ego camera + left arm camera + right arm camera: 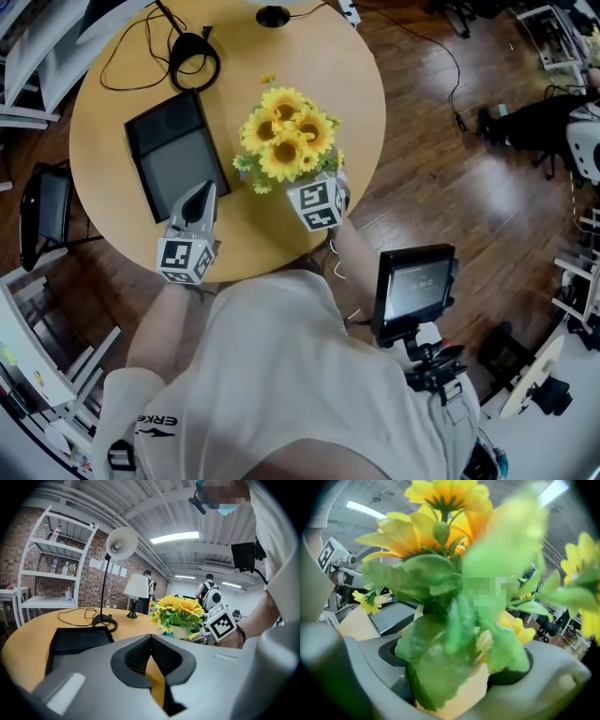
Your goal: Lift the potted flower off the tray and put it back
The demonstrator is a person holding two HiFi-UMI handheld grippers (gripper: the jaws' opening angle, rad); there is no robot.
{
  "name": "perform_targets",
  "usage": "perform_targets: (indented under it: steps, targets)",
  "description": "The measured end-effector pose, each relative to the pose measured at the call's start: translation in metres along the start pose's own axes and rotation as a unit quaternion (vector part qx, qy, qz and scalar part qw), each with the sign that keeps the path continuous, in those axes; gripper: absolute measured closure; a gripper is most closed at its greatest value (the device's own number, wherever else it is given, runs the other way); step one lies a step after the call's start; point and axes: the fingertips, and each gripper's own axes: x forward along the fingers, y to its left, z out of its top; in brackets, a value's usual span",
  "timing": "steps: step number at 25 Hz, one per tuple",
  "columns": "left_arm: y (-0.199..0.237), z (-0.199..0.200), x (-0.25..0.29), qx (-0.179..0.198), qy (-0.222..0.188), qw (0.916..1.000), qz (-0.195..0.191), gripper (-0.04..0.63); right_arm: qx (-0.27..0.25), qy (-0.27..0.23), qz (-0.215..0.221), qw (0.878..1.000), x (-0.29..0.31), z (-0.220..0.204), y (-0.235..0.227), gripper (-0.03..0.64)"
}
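The right gripper (457,663) has its 2 jaws spread wide and clamped on the pale, smooth pot of the potted flower (284,141). The flower is off the tray (173,155), just to its right over the round tan table (319,66). Whether the pot touches the wood cannot be told. Yellow blooms and green leaves crowd that gripper's camera. The left gripper (200,197), jaws together and empty, hovers at the near corner of the flat, black, rectangular tray. Behind stands a lamp (121,543) with a black ring-shaped base.
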Motion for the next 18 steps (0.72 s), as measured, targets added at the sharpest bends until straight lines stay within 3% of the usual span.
perform_targets:
  steps: [7, 18]
  targets:
    - [-0.008, -0.008, -0.002, 0.004, 0.016, 0.9999, -0.003, 0.594, 0.020, 0.035, 0.006, 0.999, 0.011, -0.041, 0.002, 0.103]
    - [-0.007, -0.015, 0.001, 0.003, 0.024, 0.9997, -0.008, 0.594, 0.039, 0.054, -0.007, 0.998, 0.020, -0.056, -0.004, 0.103]
